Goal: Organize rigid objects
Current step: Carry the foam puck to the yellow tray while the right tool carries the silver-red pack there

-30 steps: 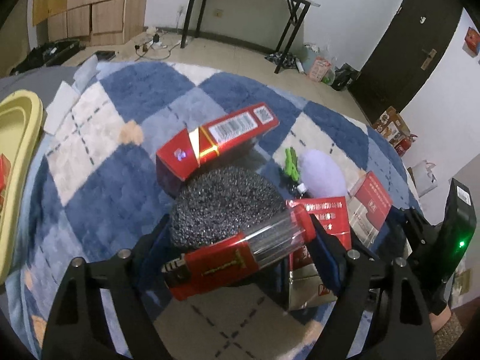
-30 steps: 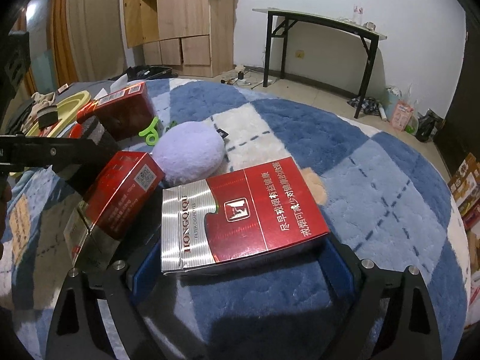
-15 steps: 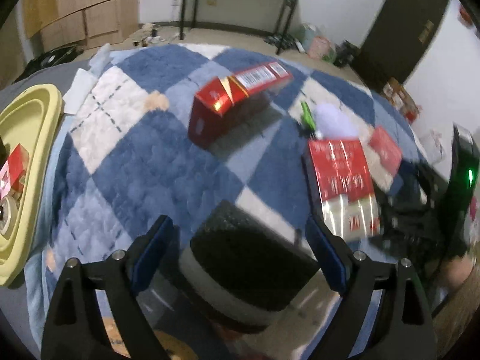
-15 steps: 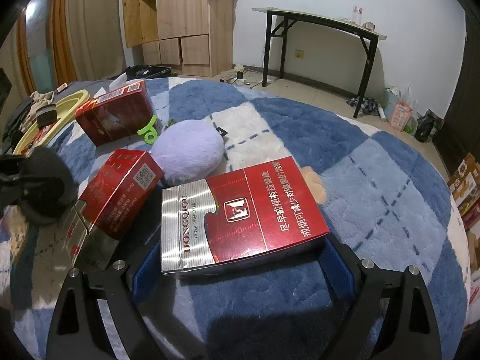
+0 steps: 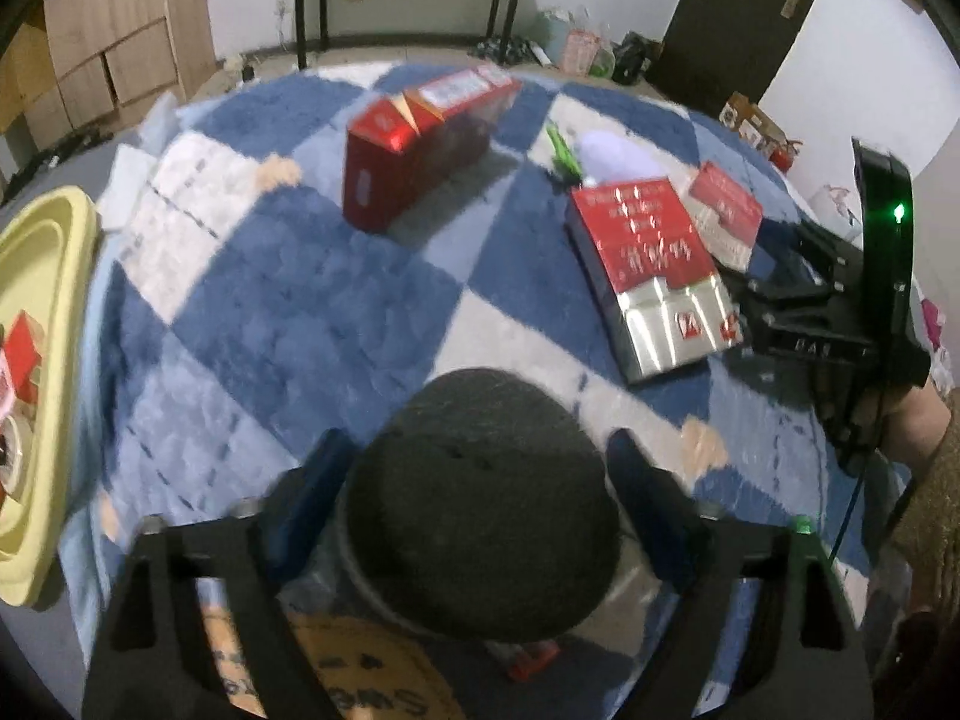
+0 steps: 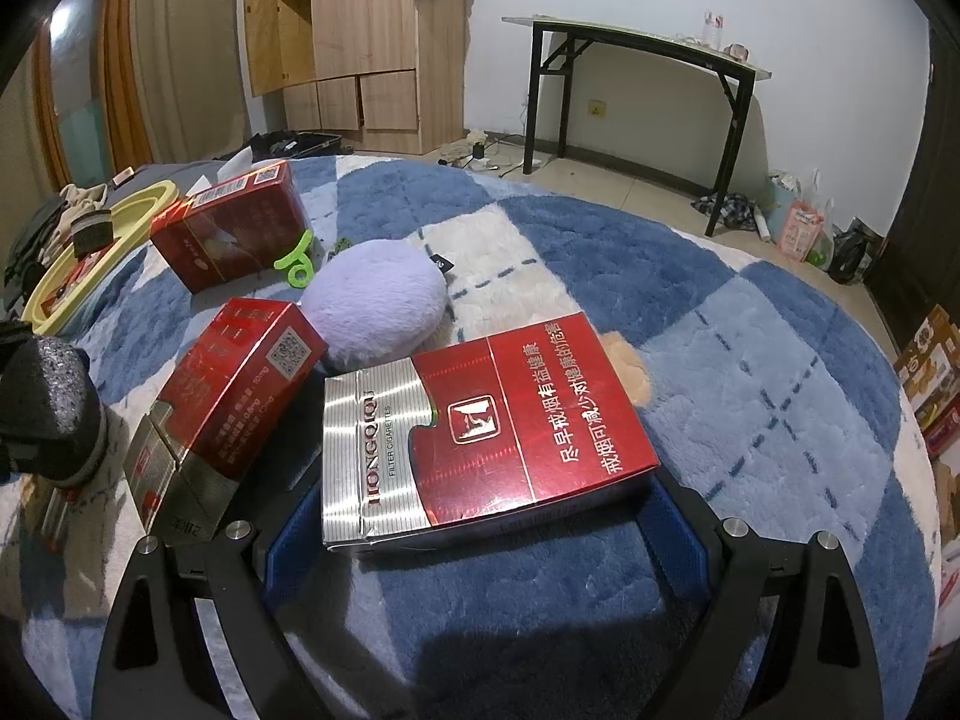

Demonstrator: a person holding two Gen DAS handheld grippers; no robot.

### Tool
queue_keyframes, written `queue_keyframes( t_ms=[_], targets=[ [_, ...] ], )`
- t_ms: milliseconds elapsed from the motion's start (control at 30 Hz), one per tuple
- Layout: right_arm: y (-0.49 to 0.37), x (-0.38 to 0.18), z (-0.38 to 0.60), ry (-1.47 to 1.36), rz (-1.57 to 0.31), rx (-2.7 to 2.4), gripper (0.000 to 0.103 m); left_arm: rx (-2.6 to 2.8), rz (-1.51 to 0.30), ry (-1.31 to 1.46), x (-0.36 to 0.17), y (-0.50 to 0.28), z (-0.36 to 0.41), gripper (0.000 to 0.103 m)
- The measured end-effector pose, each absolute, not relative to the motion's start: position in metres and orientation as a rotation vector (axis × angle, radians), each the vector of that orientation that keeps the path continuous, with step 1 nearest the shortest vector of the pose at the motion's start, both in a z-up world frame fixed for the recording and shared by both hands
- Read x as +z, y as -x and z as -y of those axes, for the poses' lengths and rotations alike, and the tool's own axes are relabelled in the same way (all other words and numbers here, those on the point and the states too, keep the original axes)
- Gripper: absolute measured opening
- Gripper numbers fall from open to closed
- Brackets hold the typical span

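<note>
Left claw (image 5: 480,480) closing around black sponge (image 5: 480,516), pads not clearly pressing. Right claw (image 6: 474,516) wide open, red carton (image 6: 480,426) lying between its fingers on blue checked rug (image 6: 750,360).

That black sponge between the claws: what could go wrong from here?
The left gripper is closing around the black sponge, which is soft, so it may squash or slip. A red lighter lies underneath and might be dragged along. The right gripper straddles the flat cigarette carton, open; a nudge could shove it.
</note>
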State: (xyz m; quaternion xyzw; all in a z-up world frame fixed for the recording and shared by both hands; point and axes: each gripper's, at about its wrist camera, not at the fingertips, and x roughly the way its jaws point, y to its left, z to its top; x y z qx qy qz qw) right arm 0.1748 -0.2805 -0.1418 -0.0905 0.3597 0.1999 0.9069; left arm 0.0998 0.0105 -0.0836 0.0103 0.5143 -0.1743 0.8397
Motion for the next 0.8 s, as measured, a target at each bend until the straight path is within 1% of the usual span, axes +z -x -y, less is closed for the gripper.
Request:
queue_keyframes(
  t_ms=[133, 233, 400, 500, 567, 667, 733, 800],
  targets=[
    [-0.173, -0.141, 0.280, 0.189, -0.740, 0.407, 0.092, -0.343, -1.070, 0.028, -0.079, -0.101, -0.015, 0.078],
    [-0.169, -0.136, 0.281, 0.181, -0.726, 0.397, 0.091, -0.321, -1.015, 0.053, -0.060, -0.103, -0.026, 0.078],
    [-0.158, -0.102, 0.314, 0.027, -0.654, 0.315, 0.091, -0.261, -0.898, 0.085, 0.001, -0.112, -0.076, 0.078],
    [-0.149, -0.064, 0.314, 0.032, -0.568, 0.312, 0.091, -0.227, -0.828, 0.090, 0.038, -0.114, -0.129, 0.078],
    [-0.140, -0.033, 0.293, 0.048, -0.511, 0.348, 0.091, -0.155, -0.783, 0.066, 0.056, -0.112, -0.172, 0.078],
    [-0.128, -0.001, 0.236, 0.087, -0.476, 0.437, 0.091, -0.045, -0.738, 0.112, 0.063, -0.105, -0.240, 0.078],
    [-0.121, 0.015, 0.181, 0.125, -0.466, 0.526, 0.091, 0.054, -0.727, 0.165, 0.052, -0.099, -0.280, 0.078],
    [-0.114, 0.022, 0.136, 0.132, -0.459, 0.616, 0.091, 0.120, -0.751, 0.232, 0.028, -0.097, -0.314, 0.078]
  ],
)
